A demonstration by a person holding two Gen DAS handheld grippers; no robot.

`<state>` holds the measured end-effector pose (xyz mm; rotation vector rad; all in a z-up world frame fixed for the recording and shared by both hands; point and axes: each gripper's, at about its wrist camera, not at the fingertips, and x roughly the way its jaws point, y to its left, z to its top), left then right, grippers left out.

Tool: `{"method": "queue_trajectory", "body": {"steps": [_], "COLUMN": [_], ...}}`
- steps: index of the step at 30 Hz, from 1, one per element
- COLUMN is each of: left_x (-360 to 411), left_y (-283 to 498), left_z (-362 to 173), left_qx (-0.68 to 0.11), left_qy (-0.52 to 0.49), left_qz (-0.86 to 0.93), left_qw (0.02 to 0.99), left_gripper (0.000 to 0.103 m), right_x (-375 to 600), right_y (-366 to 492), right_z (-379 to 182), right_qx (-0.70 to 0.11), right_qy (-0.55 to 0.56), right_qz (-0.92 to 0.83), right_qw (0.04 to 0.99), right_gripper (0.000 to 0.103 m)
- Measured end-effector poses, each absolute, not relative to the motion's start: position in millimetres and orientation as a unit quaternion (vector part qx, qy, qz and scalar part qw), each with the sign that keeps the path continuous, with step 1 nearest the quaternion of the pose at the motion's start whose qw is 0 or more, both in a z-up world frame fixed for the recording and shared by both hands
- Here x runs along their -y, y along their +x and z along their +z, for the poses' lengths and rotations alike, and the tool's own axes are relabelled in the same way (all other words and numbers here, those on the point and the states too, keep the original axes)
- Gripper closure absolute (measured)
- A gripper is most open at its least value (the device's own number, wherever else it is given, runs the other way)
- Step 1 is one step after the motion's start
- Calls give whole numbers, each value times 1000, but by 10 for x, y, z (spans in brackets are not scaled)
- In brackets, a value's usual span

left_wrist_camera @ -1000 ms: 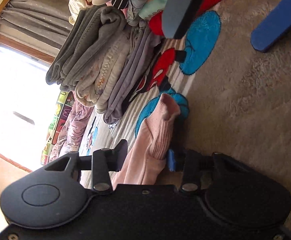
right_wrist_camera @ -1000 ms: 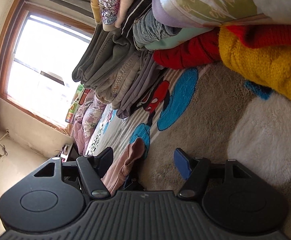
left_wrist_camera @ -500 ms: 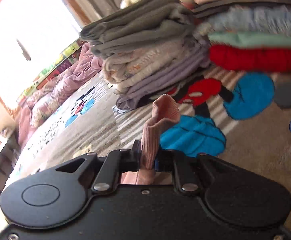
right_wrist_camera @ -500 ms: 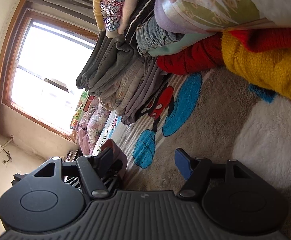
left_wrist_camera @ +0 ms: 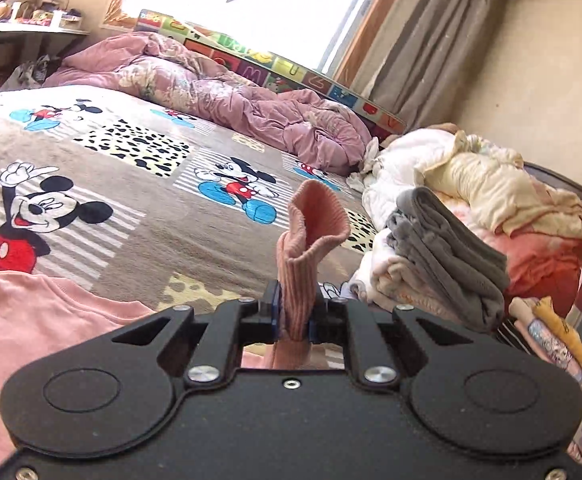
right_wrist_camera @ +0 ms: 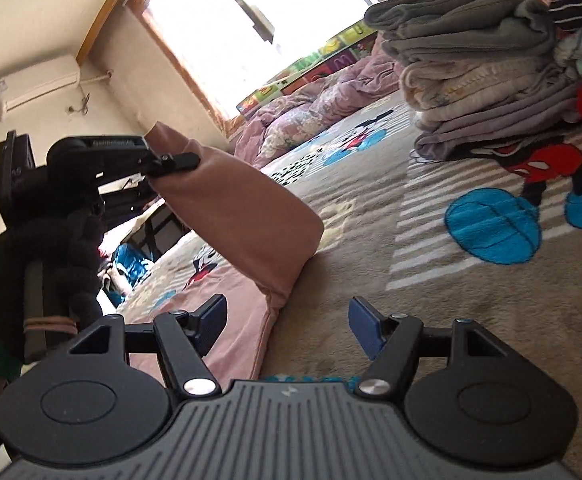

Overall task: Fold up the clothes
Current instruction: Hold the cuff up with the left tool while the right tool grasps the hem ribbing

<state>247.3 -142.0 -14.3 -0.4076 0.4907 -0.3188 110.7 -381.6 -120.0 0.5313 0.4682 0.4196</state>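
Bright daylight from a window (left_wrist_camera: 259, 4) fills a bedroom where a cartoon-mouse blanket (left_wrist_camera: 103, 200) covers the bed. At the lower left of the left wrist view, the body of a pink garment (left_wrist_camera: 23, 320) lies flat on that blanket. At centre, the left gripper (left_wrist_camera: 293, 316) is clenched on the garment's ribbed cuff (left_wrist_camera: 311, 240), which stands upright above the jaws. Behind, a crumpled purple duvet (left_wrist_camera: 227, 96) lies along the window side. On the right sits a stack of folded clothes (left_wrist_camera: 443, 256), with a loose heap of laundry (left_wrist_camera: 491, 176) beyond it.

At the left of the right wrist view, a gloved hand (right_wrist_camera: 39, 240) holds the left gripper, lifting the garment into a slanted fold. At lower centre, the right gripper (right_wrist_camera: 287, 322) is released, jaws wide apart, its left finger (right_wrist_camera: 211, 320) over the garment's edge. At the upper right stands the folded stack.
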Motion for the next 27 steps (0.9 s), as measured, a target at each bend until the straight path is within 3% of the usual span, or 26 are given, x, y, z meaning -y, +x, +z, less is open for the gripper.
{"method": "queue_trajectory", "body": {"steps": [10,12,14,18,27], "left_x": [567,481,374,180,-401], "left_y": [2741,2764,2762,2725,2750], "left_z": [-235,-251,-260,-276,-562], "left_qx": [-269,-269,-263,-250,-238], "left_qy": [-297,-313,-333,-353,-415], "left_qz": [-134,-130,-129,-125,-80], "left_qw": [906,901,896,893,874], "left_gripper": [93,93,93,93,93], "right_x": [2834,2750,2677,2598,2375], "right_y": [1016,991,958,918,982], "right_z": [-1196,-1235,-1259,-1242,-1107], "right_qx": [-299,-312,-320,-310,-283], "right_qy": [52,38,28,22,-8], "right_qz": [275,280,287,292,309], "right_qw": [912,907,903,904,908], "right_gripper": [48,66,77,90,93]}}
